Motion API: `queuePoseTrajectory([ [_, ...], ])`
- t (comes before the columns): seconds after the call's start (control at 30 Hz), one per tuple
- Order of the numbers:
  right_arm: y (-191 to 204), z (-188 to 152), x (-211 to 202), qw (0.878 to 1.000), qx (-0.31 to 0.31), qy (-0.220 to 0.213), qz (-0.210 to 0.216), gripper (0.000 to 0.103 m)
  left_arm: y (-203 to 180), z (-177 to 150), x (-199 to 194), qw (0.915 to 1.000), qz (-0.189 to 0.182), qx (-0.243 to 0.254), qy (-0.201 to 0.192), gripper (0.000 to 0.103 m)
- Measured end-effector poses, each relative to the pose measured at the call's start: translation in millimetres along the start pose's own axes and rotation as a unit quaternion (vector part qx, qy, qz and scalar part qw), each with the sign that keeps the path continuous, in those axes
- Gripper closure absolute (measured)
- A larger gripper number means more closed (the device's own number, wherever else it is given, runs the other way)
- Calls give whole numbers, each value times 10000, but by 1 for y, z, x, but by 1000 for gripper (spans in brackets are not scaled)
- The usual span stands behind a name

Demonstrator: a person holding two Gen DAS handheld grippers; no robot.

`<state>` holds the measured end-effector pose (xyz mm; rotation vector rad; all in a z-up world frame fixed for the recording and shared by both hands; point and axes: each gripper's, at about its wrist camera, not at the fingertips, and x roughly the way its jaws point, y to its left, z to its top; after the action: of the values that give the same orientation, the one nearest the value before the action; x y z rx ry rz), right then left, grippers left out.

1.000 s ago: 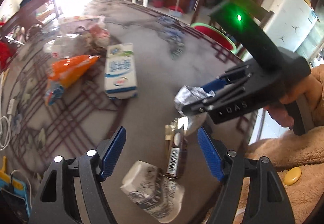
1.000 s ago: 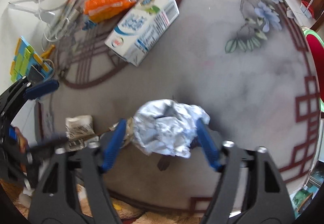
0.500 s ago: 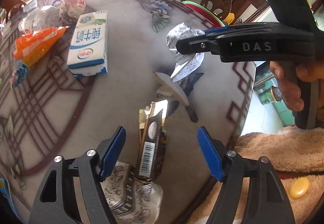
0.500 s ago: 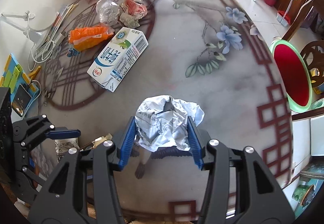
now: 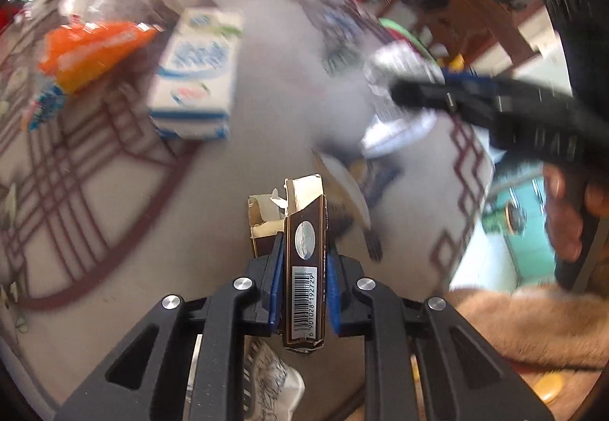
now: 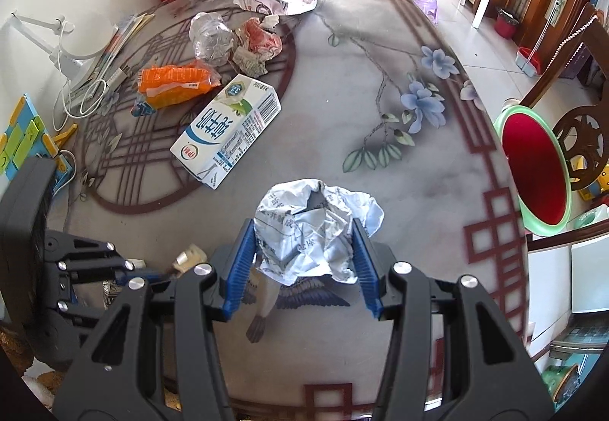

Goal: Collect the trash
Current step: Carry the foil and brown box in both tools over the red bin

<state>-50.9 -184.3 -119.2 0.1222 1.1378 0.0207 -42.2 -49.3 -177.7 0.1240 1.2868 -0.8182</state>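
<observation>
My left gripper [image 5: 302, 261] is shut on a small brown carton with a barcode [image 5: 304, 265], its torn top pointing away from me, above the table's near edge. My right gripper [image 6: 304, 257] is shut on a crumpled ball of white printed paper [image 6: 316, 227] and holds it above the patterned table [image 6: 342, 78]. The right gripper also shows in the left wrist view [image 5: 411, 93], blurred. A red bin with a green rim [image 6: 536, 169] stands beside the table on the right.
A white and blue milk carton [image 6: 228, 131], an orange wrapper [image 6: 175, 82], a crushed clear bottle [image 6: 211, 36] and crumpled wrappers [image 6: 262, 36] lie at the table's left. A crumpled patterned cup [image 5: 274, 383] lies under the left gripper. Chairs stand around.
My left gripper has closed on the brown carton, which lay between its open fingers before. My right gripper has lifted the paper ball and moved toward the table's right side.
</observation>
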Motion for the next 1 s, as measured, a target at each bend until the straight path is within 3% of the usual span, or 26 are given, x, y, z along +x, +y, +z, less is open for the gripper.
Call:
queuePoseTrajectory([
  [0.1,-4,3,-3,10000,8,-81,-24,55,6,13,-14,9983,72,-398,-427,87],
  [0.2,-8,7,-6,9999,17,-157,-57,55,10,28,-32,9910,114,-919,-966,87],
  [0.43,-21,26,-24,9984,7,-541,-174,55,-8,67,-64,9767,571,-1053,-1781,87],
  [0.6,-31,35,-39,9967,-10,-774,-224,55,-22,84,-69,9725,776,-1079,-1915,87],
  [0.7,-38,36,-45,9959,-24,-861,-281,55,-34,93,-66,9706,1183,-939,-1873,87],
  [1.0,-75,36,-54,9943,165,-972,-416,55,-56,115,-57,9718,1227,-923,-1792,87],
])
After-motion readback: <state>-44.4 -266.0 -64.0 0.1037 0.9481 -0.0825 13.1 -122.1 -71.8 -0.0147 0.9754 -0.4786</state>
